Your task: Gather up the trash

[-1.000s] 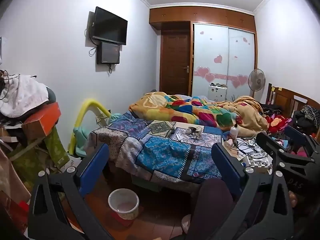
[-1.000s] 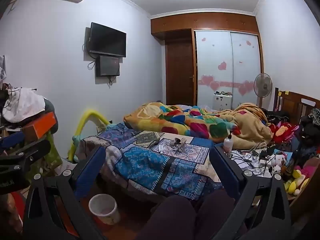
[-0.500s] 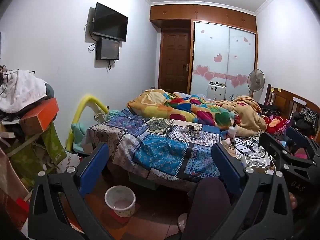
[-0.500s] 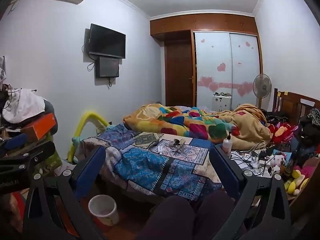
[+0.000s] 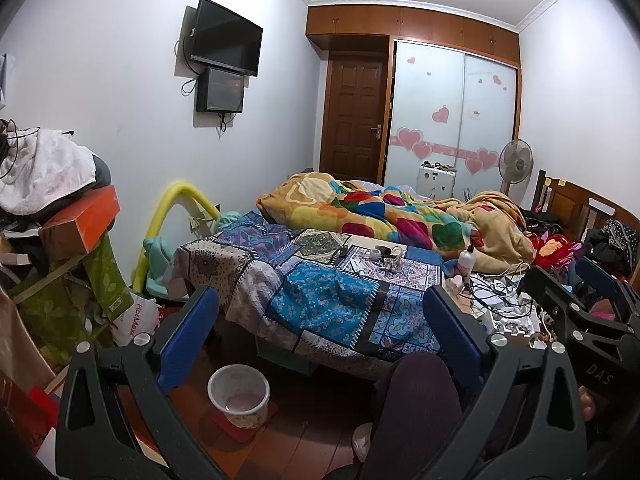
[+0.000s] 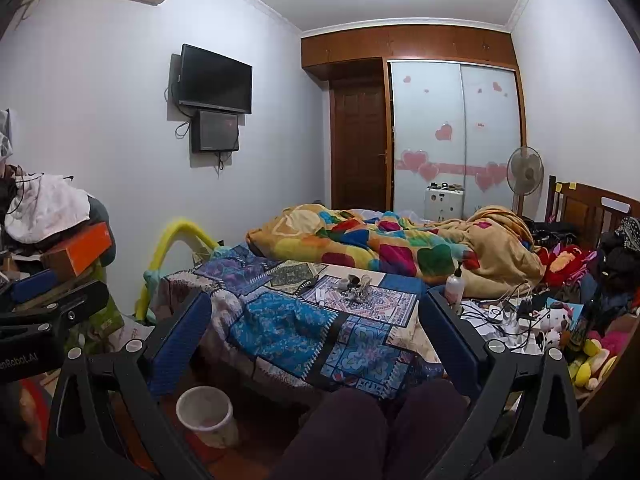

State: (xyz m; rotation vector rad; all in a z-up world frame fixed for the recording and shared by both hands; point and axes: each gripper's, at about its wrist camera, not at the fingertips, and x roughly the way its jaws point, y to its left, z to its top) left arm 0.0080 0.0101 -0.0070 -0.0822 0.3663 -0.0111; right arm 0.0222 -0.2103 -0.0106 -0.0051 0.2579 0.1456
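Observation:
A small white bin stands on the wooden floor by the bed's near corner; it also shows in the right wrist view. Small items lie in a cluster on the patchwork cover, also in the right wrist view. My left gripper is open and empty, held above the floor facing the bed. My right gripper is open and empty, likewise facing the bed. The right gripper appears at the right edge of the left wrist view, the left gripper at the left edge of the right view.
The bed carries a colourful quilt. A white bottle and tangled cables lie on its right side. A cluttered pile with an orange box stands left. My knees are low in front.
Both views have shifted slightly; the bin sits a little more to the left and lower in the left wrist view. Both grippers stay open and empty.

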